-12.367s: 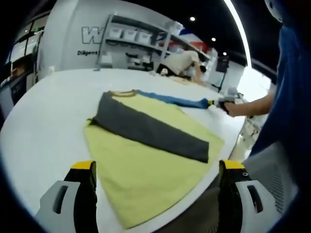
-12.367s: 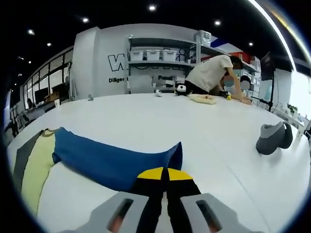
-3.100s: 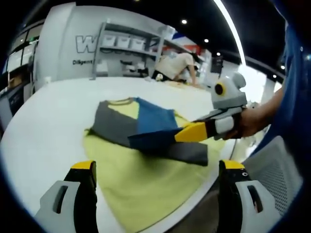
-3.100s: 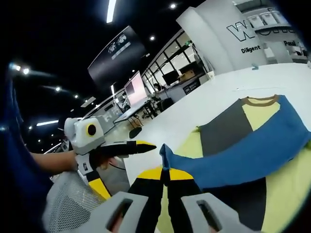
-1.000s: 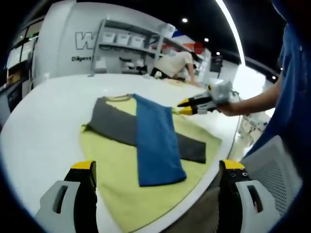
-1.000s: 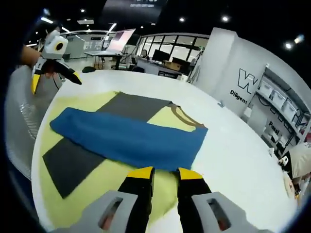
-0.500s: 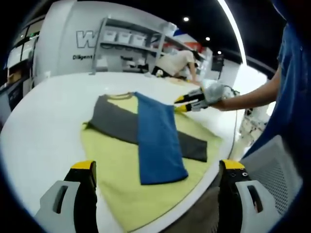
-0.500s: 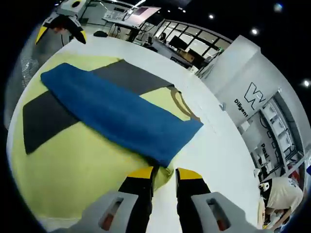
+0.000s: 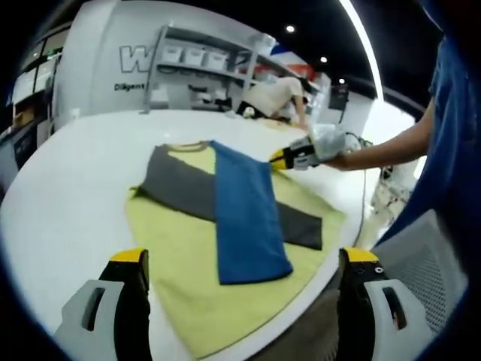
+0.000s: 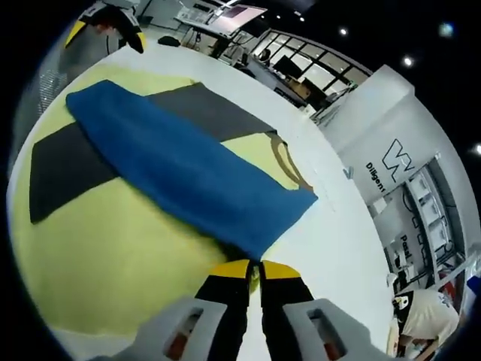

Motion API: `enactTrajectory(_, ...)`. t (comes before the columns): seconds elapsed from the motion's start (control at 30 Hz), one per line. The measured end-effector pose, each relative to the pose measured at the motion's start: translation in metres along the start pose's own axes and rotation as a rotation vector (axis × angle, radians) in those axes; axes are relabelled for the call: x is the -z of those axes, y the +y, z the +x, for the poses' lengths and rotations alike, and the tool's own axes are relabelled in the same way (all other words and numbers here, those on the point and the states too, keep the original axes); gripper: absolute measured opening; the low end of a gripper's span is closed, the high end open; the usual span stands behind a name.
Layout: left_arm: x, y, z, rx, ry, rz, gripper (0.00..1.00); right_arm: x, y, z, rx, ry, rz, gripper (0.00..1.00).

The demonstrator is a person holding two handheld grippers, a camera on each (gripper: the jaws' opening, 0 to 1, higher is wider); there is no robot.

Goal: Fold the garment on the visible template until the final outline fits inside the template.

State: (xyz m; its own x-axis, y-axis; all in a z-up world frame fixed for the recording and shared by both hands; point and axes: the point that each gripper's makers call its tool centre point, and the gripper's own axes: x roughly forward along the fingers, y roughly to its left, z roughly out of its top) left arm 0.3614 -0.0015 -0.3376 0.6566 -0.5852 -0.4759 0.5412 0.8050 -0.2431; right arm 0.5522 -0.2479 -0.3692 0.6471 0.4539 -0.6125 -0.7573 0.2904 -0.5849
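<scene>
A yellow garment (image 9: 184, 263) lies flat on the white table (image 9: 68, 188). Its grey sleeve (image 9: 176, 188) is folded across the body, and the blue sleeve (image 9: 244, 218) lies folded over that. My left gripper (image 9: 244, 259) hovers open above the near hem, holding nothing. My right gripper (image 9: 276, 159) sits at the garment's far right shoulder edge. In the right gripper view the blue sleeve (image 10: 188, 177) crosses the grey sleeve (image 10: 68, 169) on the yellow body (image 10: 113, 256). My right gripper (image 10: 252, 267) is shut on the yellow edge beside the blue sleeve's shoulder. The left gripper (image 10: 109, 34) shows at top left.
The table's rounded edge runs close to the garment's near right side, with a grey mesh chair (image 9: 421, 256) beyond it. A person (image 9: 274, 94) bends over at the far side. Shelves with bins (image 9: 195, 64) stand behind. Desks with monitors (image 10: 225, 19) fill the background.
The blue sleeve was carried over and laid across the grey one. In the last half second the right gripper's jaws went from slightly apart to shut at the shoulder edge. The left gripper stays still.
</scene>
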Motion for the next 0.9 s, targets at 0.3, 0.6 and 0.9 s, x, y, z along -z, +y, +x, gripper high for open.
enactTrajectory(0.3,0.002,0.001,0.0,0.0,0.002,0.0,0.99,0.014,-0.009,0.003,0.052,-0.032,0.286,0.0)
enactTrajectory(0.6,0.001,0.0,0.0,0.001,0.003,0.0,0.99,0.033,-0.01,0.01,0.123,-0.056,0.692,0.0)
enactTrajectory(0.9,0.002,0.0,0.0,0.003,0.006,0.001,0.99,0.04,-0.007,0.014,0.154,-0.053,0.726,0.0)
